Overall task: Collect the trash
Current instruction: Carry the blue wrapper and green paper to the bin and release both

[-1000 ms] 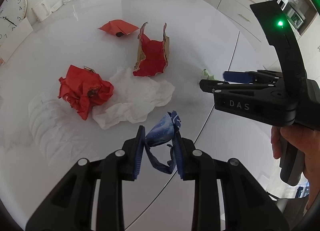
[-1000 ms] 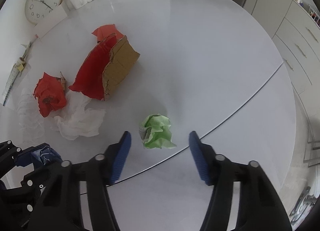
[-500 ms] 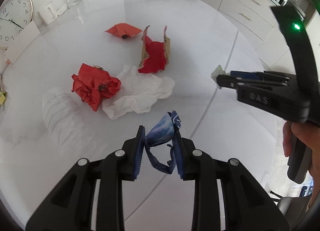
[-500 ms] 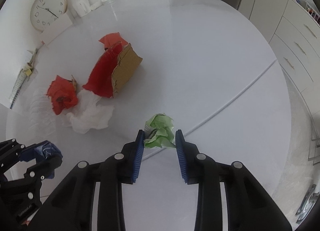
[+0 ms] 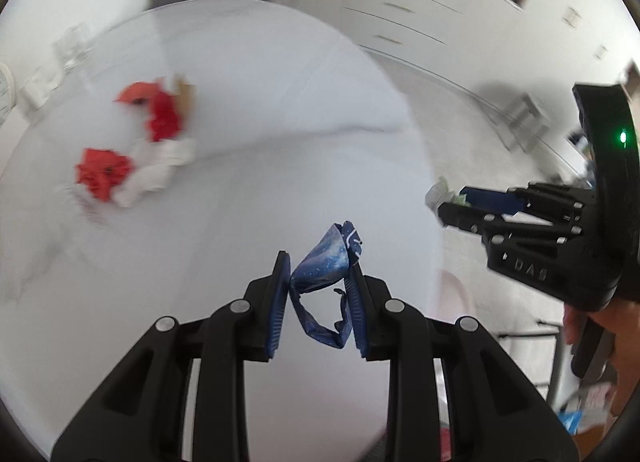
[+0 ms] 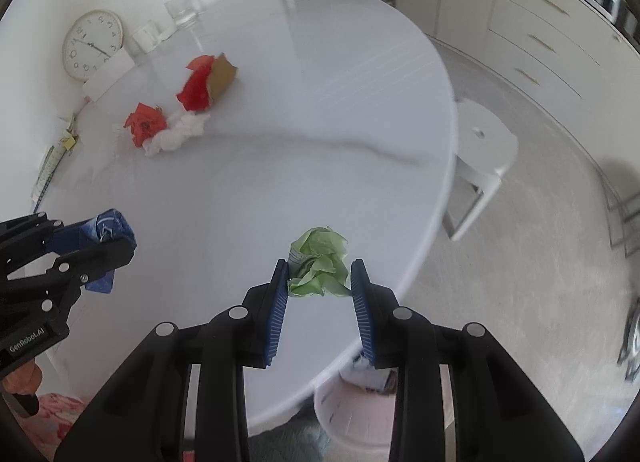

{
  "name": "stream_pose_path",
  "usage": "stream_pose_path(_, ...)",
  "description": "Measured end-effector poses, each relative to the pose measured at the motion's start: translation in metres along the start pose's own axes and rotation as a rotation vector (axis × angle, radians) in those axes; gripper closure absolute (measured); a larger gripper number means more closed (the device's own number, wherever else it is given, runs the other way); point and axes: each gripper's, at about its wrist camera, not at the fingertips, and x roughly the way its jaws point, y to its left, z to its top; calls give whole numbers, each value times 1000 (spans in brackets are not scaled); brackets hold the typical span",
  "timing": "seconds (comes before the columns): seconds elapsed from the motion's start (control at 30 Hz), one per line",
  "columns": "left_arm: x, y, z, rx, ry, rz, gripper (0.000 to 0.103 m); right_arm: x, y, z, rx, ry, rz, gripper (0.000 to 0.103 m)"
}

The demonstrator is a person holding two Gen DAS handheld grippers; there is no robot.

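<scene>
My left gripper [image 5: 318, 268] is shut on a crumpled blue wrapper [image 5: 325, 265], held above the white round table [image 5: 248, 62]; this gripper [image 6: 100, 240] also shows at the left of the right wrist view. My right gripper [image 6: 319, 276] is shut on a crumpled green paper ball [image 6: 320, 262], lifted over the table's near edge. The right gripper [image 5: 452, 202] appears at the right of the left wrist view, green paper [image 5: 438, 190] at its tip. Left on the table lie a red crumpled paper [image 6: 144, 122], a white tissue [image 6: 176, 136] and a torn red-lined cardboard piece [image 6: 206, 82].
A pale bin [image 6: 360, 402] stands on the floor under the table's near edge. A white stool [image 6: 480, 142] is at the right of the table. A clock [image 6: 92, 44], a glass [image 6: 184, 8] and a cup [image 6: 146, 38] stand at the table's far side. Drawers [image 6: 540, 42] line the wall.
The right gripper closed on the green paper ball and lifted it. Both grippers have swung away from the trash pile toward the table's edge, each carrying its piece.
</scene>
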Motion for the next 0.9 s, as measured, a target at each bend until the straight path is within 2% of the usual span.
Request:
stream_pose_path(0.17, 4, -63, -15, 114, 31, -78, 75, -26, -38, -64, 107, 15, -31, 71)
stream_pose_path(0.37, 11, -126, -24, 231, 60, -143, 75, -48, -73, -116, 204, 16, -66, 71)
stream_pose_path(0.67, 33, -194, -39, 345, 139, -201, 75, -70, -114, -165, 303, 5, -113, 71)
stream_pose_path(0.87, 46, -215, -46, 368, 182, -214, 75, -77, -134, -183, 343, 1, -124, 71)
stream_pose_path(0.9, 48, -218, -46, 370, 188, -213, 71, -78, -135, -184, 345, 0, -123, 71)
